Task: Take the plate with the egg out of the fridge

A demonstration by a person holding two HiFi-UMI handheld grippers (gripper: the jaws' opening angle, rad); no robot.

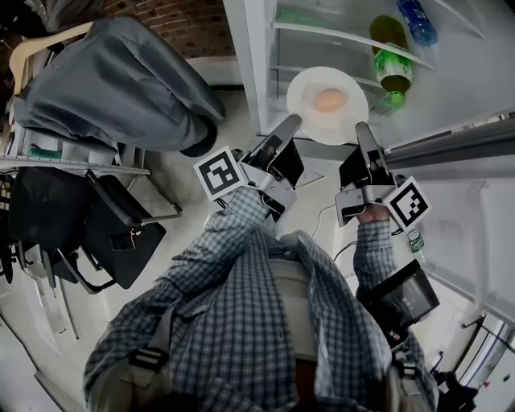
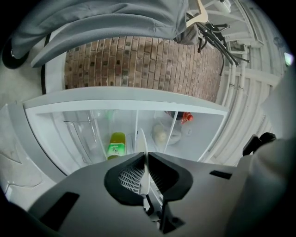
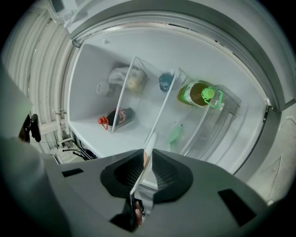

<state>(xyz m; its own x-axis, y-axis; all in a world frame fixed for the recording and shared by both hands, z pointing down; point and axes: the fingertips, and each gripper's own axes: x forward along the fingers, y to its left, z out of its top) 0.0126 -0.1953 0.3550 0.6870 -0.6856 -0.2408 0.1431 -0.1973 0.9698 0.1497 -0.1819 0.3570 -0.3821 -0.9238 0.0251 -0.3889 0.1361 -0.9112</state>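
- Plate (image 1: 310, 84), white, round: upper centre of the head view, in front of the open fridge (image 1: 249, 72), its outline lying over the front edges of the fridge shelves. It is carried at two points of its near rim and rests on nothing else.
- Egg (image 1: 328, 100), brownish: sits at the middle of the plate.
- Your left tool (image 1: 291, 122): clamped on the plate's lower-left rim. In the left gripper view the tool (image 2: 144, 155) has its jaws drawn narrow with the thin white edge of the plate (image 2: 141, 139) upright between them.
- Your right tool (image 1: 360, 129): clamped on the plate's lower-right rim. In the right gripper view the tool (image 3: 148, 152) is likewise closed to a slit on the plate's edge (image 3: 151, 140), which runs slanted through the gap.
- Green bottle (image 1: 392, 64): in the fridge door's rack, upper right of the head view, just right of the plate and clear of it.
- Blue bottle (image 1: 417, 20): top right, beyond the green bottle.
- Dark bottle with red cap (image 3: 118, 117): lying on its side on a fridge shelf, centre left of the right gripper view.
- Grey cover (image 1: 121, 80): draped over furniture, upper left of the head view.
- Black chair (image 1: 105, 225): left of the frame, below the grey cover.
- Brick wall (image 2: 138, 65): upper centre of the left gripper view, above the fridge.
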